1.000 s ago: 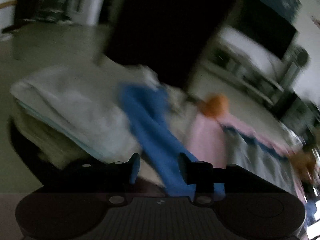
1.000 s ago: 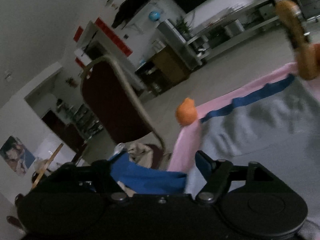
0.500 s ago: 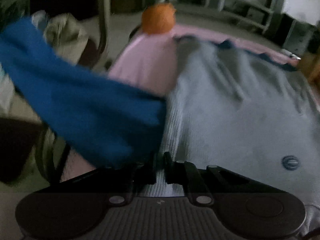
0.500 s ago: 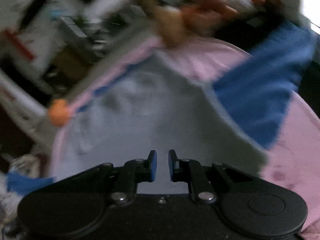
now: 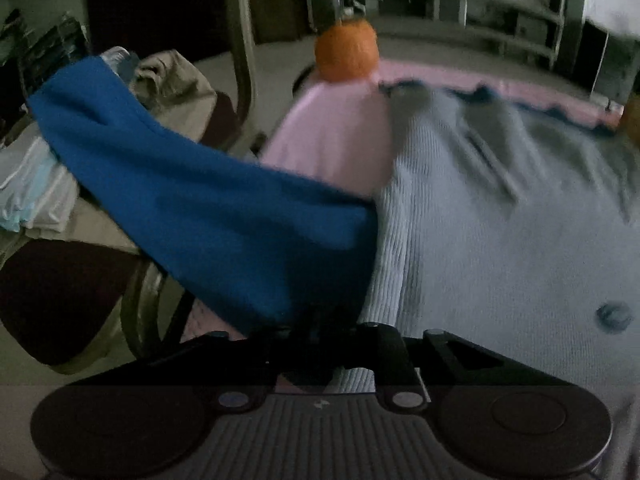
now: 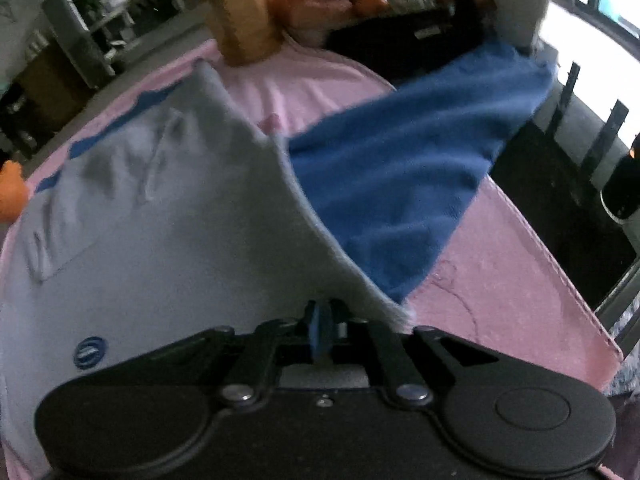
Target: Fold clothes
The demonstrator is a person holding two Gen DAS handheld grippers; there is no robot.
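A pink cloth (image 6: pixel 500 280) covers the surface, its stitched hem curving down the right side where the surface ends; past that edge stand dark rails and bright floor, and the bare pink between hem and garment is the widest open patch. Spread over most of it lies the grey sweater (image 6: pixel 168 240), a ribbed knit with blue sleeves and a narrow blue trim along its far edge, a small round blue logo (image 6: pixel 91 353) near its front left. Its right blue sleeve (image 6: pixel 408 184) runs out diagonally toward the far right corner and lies flat on the pink cloth. Its left blue sleeve (image 5: pixel 208 216) is lifted and stretches out past the surface's left edge, over a chair (image 5: pixel 60 300) with a dark seat that carries a stack of folded pale clothes (image 5: pixel 36 192). An orange ball (image 5: pixel 346 50) sits at the far left corner of the surface, and a blurred orange bottle (image 6: pixel 244 12) stands at the far edge. The left tool (image 5: pixel 316 324) is clamped on the base of the lifted sleeve. The right tool (image 6: pixel 322 320) is pinched closed on the sweater's grey edge where the right sleeve joins.
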